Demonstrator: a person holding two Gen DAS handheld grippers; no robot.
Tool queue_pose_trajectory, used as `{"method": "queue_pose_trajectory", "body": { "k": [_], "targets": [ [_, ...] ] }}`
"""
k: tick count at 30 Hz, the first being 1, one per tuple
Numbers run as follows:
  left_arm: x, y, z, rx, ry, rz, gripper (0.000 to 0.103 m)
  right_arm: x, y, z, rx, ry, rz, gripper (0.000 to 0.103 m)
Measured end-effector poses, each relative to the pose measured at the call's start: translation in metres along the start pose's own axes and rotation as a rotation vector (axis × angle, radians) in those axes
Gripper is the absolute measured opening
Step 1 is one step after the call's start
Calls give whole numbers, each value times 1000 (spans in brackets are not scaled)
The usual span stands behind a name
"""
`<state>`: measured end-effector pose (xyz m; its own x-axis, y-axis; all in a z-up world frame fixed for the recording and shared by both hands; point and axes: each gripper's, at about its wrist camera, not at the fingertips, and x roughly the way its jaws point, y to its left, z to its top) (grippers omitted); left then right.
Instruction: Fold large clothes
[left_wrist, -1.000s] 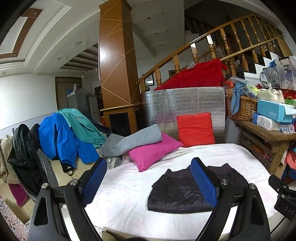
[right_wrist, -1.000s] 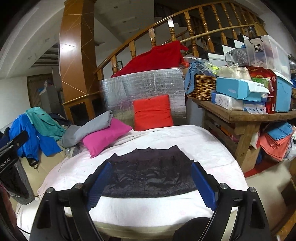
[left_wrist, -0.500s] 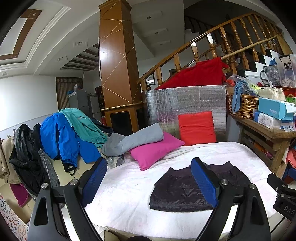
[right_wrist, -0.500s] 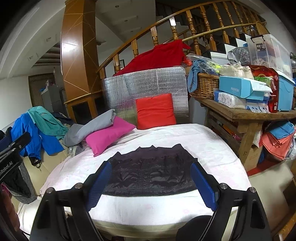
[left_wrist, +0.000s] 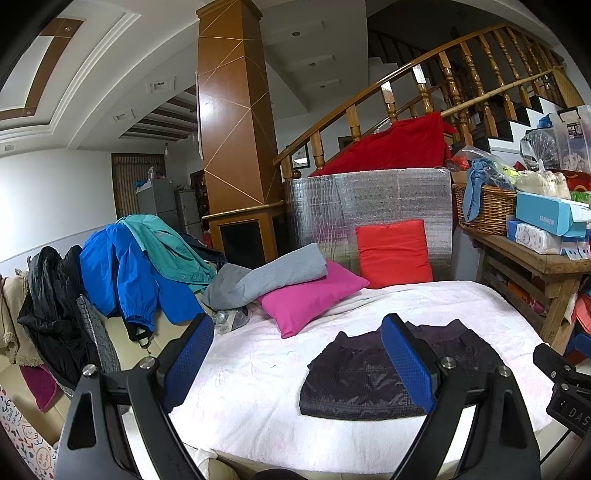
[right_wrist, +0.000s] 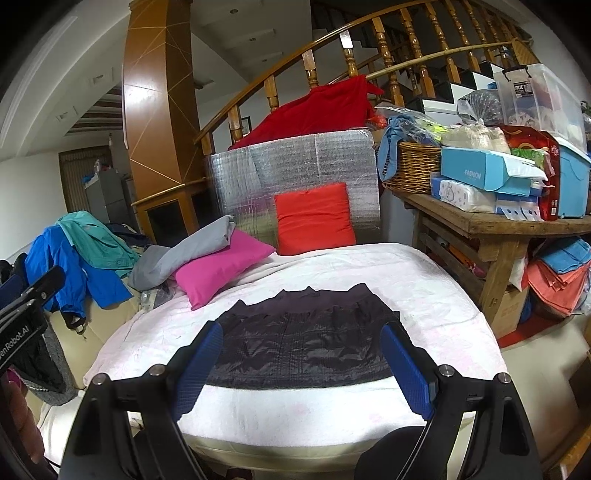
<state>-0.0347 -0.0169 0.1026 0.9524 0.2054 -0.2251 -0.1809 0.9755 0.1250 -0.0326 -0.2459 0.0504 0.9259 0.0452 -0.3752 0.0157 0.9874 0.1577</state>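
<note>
While both grippers stay spread and empty, the dark folded jacket seemingly lies unmoved.

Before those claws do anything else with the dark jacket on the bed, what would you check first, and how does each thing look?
1. Dark quilted jacket lies folded in a flat rectangle on the white bed cover: ok.
2. Left claw open, nothing between its blue pads: ok.
3. Right claw open, holding nothing: ok.
4. Both claws off the jacket, hovering short of it: ok.
5. Pink pillow and grey folded garment sit apart from the jacket: ok.
6. Whether the jacket's underside is smooth: cannot tell.
</note>
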Motion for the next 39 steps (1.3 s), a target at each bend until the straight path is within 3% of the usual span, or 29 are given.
{"method": "queue_pose_trajectory", "body": {
  "k": [39],
  "targets": [
    [13, 5, -4, 3, 23, -11, 92, 13, -2, -3, 6, 13, 7, 89]
  ]
}}
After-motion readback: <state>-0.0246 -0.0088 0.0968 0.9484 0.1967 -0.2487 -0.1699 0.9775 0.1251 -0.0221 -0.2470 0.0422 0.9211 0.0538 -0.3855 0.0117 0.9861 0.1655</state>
